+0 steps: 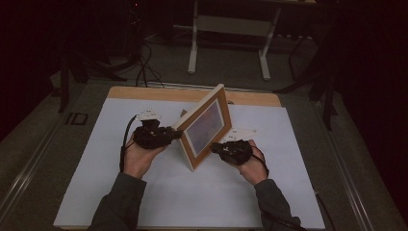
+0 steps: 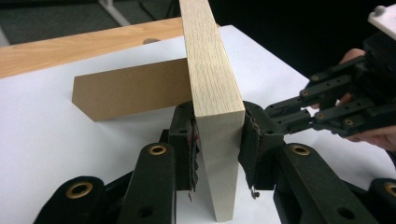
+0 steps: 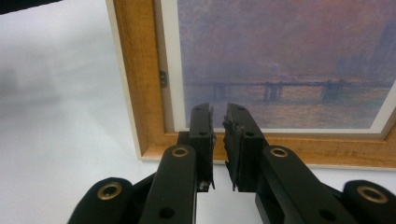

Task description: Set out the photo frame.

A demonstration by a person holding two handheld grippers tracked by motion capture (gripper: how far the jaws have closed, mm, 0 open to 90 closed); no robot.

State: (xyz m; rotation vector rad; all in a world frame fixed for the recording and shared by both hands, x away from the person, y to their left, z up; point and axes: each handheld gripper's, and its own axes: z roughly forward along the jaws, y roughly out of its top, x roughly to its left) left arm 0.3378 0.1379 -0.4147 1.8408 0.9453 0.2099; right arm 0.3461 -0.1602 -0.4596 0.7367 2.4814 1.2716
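- The left gripper (image 1: 174, 135) is held at the left of a white table (image 1: 120, 187), in the person's left hand (image 1: 137, 159).
- In the left gripper view, its jaws are closed on the thick pale side edge of a wooden picture frame (image 2: 215, 107), one pad on each face.
- A brown stand flap (image 2: 130, 93) is seen behind the frame, reaching down to the table.
- The picture frame (image 1: 204, 126) is stood upright on its lower edge near the middle of the table, set at a slant, with a hazy painted river scene (image 3: 289, 60) under its glass.
- The right gripper (image 1: 217, 147) is held at the frame's lower front edge, in the right hand (image 1: 252, 166).
- In the right gripper view, its jaws are seen almost together, a narrow gap between the pads and nothing gripped; whether the tips touch the frame cannot be told.
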